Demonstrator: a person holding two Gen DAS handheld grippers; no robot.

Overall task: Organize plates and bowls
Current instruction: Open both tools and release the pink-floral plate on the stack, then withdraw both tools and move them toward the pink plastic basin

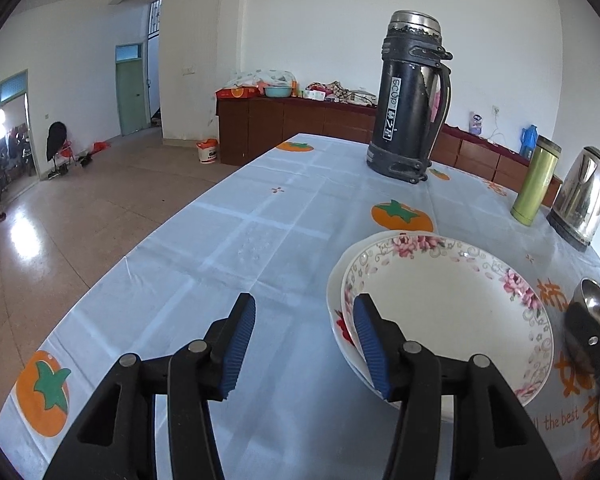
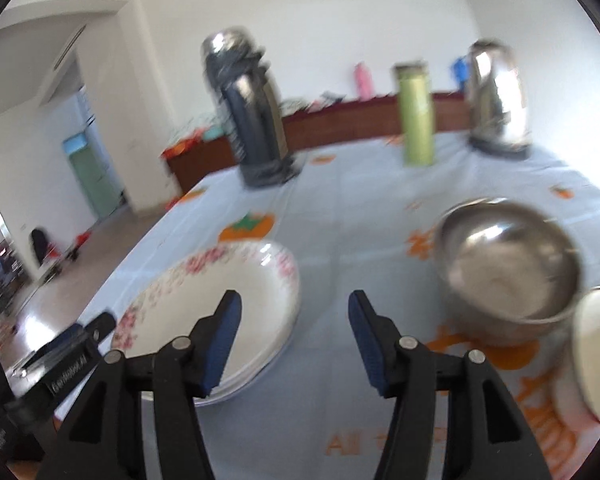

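The plates (image 1: 452, 312) already sit nested near the table's (image 1: 236, 248) near edge, a floral-rimmed one on top of at least one more whose white rim shows underneath; in the right wrist view the same stack (image 2: 220, 292) lies to the left of centre, and its layered edges suggest several plates, though the blur hides the count. That part of the job looks done.

The bowls appear to be what is left; a steel bowl (image 2: 512, 264) stands on the cloth to the right of the plates, well apart from them, and a white rounded vessel (image 2: 596, 356) shows just beside it at the frame's edge, too cropped to say whether it is a bowl or whether the two touch.

The left gripper (image 1: 304, 344) hangs over the near rim of the stack with its fingers spread and nothing between them; one finger (image 1: 370, 348) overlaps the plate's rim in the picture, though contact cannot be told. The right gripper (image 2: 294, 344) is likewise spread wide and empty, above bare cloth between plates and steel bowl; its view is smeared, so it is probably moving.

A black flask (image 1: 412, 96), a green flask (image 1: 534, 180) and a kettle (image 1: 580, 196) stand at the far side, clear of the work.
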